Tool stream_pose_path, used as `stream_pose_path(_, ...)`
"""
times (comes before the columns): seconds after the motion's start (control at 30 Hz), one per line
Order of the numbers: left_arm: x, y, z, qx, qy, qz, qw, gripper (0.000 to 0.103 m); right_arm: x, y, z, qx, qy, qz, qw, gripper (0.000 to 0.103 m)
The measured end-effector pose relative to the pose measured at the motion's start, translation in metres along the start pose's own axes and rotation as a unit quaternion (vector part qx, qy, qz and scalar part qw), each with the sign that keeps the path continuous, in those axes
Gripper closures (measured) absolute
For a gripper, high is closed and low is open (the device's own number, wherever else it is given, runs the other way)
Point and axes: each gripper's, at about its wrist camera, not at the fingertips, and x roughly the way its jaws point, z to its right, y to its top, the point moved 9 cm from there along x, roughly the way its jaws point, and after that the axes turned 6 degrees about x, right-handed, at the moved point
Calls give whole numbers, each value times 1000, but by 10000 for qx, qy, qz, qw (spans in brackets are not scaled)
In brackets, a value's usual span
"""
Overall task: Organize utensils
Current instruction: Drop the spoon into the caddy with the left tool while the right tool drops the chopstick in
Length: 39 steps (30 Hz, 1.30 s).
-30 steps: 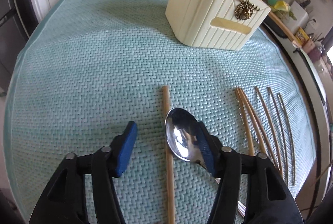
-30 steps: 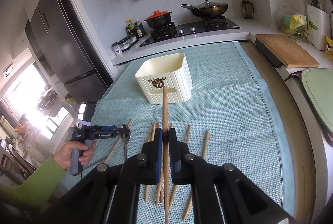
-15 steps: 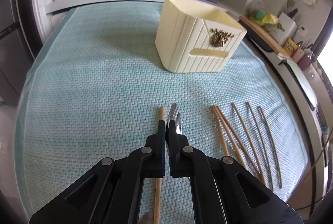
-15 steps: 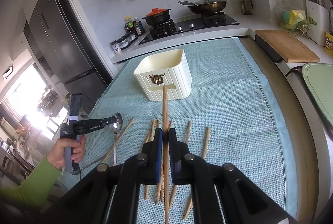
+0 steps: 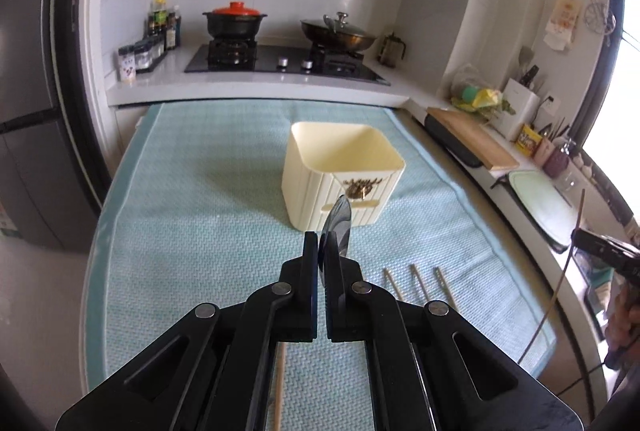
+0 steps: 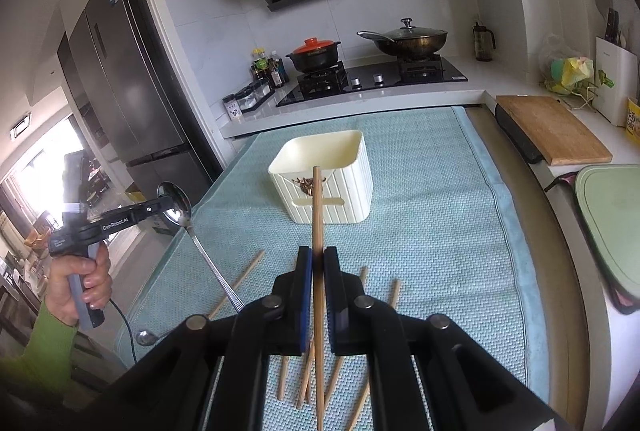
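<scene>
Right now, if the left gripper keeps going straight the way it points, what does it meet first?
Probably the cream ribbed plastic box: the left gripper, shut on the steel spoon, points at its front wall; depth is unclear.

A steel spoon (image 6: 176,205) hangs in the air at 9 o'clock, bowl up. One wooden chopstick (image 6: 318,231) points toward 12 o'clock at the cream ribbed utensil holder (image 6: 332,183). Loose chopsticks (image 6: 362,315) lie scattered at 6 o'clock.
</scene>
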Motion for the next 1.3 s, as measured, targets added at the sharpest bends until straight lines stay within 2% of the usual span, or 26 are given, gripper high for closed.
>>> stream_pose_path(0.17, -13, 33, 2, 6, 73, 253, 9997, 103, -5, 31, -7, -100, 76, 244, 9996, 97)
stream_pose_path(0.47, -4, 92, -5, -158, 132, 464, 9987, 103, 7, 100, -27, -408, 307, 676, 9964, 97)
stream_pose_path(0.67, 5, 146, -14, -23, 517, 760, 9958, 103, 41, 154, -33, -360, 418, 915, 9943, 97)
stream_pose_path(0.83, 29, 184, -26, 4, 798, 896, 9928, 103, 80, 204, -45, -412, 447, 1258, 9902, 97)
stream_pose_path(1.03, 86, 192, -38, -130, 880, 753, 9932, 103, 136, 242, -58, -682, 395, 1731, 9817, 97)
stream_pose_path(1.13, 122, 181, -41, -96, 962, 533, 9939, 103, 179, 238, -55, -832, 296, 1540, 9841, 97)
stream_pose_path(1.3, 180, 154, -41, 100, 1017, 47, 9947, 103, 254, 203, -36, -870, 59, 715, 9936, 97)
